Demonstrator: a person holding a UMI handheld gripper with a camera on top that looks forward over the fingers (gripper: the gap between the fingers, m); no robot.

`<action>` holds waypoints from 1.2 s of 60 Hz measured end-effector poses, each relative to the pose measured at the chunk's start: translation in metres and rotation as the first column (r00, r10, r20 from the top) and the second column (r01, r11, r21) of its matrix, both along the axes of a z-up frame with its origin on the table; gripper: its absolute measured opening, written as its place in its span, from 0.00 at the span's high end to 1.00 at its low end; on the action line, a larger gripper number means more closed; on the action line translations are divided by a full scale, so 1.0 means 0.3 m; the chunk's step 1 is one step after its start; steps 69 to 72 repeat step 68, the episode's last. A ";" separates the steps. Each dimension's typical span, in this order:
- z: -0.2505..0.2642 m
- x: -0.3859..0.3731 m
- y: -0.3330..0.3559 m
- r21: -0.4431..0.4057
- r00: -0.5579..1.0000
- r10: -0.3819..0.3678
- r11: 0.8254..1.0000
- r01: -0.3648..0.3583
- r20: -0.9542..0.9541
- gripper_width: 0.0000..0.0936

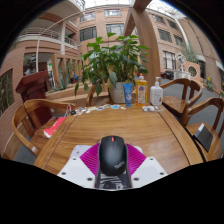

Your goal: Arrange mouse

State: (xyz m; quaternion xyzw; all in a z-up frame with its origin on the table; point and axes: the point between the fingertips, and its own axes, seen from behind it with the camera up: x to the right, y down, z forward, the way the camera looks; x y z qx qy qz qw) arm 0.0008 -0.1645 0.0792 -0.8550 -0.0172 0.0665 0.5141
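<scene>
- Gripper view: a black mouse is being held between the tool fingers, both magenta pads being pressed against its sides.
- The mouse is being kept over the near edge of the round wooden desk.
- Beyond it, bottles and a potted plant are being shown at the desk's far side, with wooden chairs around.
</scene>
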 end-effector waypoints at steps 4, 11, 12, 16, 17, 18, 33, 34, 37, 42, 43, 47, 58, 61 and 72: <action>-0.135 -0.056 -0.019 -0.064 0.999 0.021 0.998 -0.019 0.034 0.63; -0.260 -0.088 -0.045 -0.159 0.999 0.017 0.987 -0.011 0.037 0.58; -0.273 -0.081 -0.042 -0.169 0.999 0.017 0.986 -0.010 0.039 0.58; -0.287 -0.086 -0.054 -0.165 0.998 0.011 0.986 -0.001 0.060 0.53; -0.287 -0.084 -0.056 -0.164 0.998 0.011 0.986 0.000 0.068 0.52; -0.284 -0.075 -0.055 -0.171 0.997 0.012 0.985 0.001 0.073 0.51; -0.066 -0.049 -0.158 -0.084 0.994 -0.024 0.996 0.033 0.110 0.08; -0.049 -0.056 -0.174 -0.079 0.993 -0.028 0.996 0.037 0.113 0.08; -0.007 -0.060 -0.219 -0.067 0.993 -0.033 0.997 0.041 0.117 0.08; 0.066 -0.062 -0.299 -0.040 0.990 -0.044 0.998 0.050 0.131 0.09; 0.079 -0.062 -0.313 -0.033 0.990 -0.046 0.998 0.051 0.136 0.08; 0.118 -0.062 -0.372 -0.015 0.987 -0.052 0.998 0.054 0.149 0.09; 0.155 -0.096 -0.507 -0.017 0.989 -0.037 0.999 0.039 0.140 0.09; 0.158 -0.100 -0.536 -0.025 0.991 -0.033 0.999 0.036 0.128 0.09; 0.171 -0.096 -0.570 -0.014 0.989 -0.039 0.999 0.042 0.143 0.09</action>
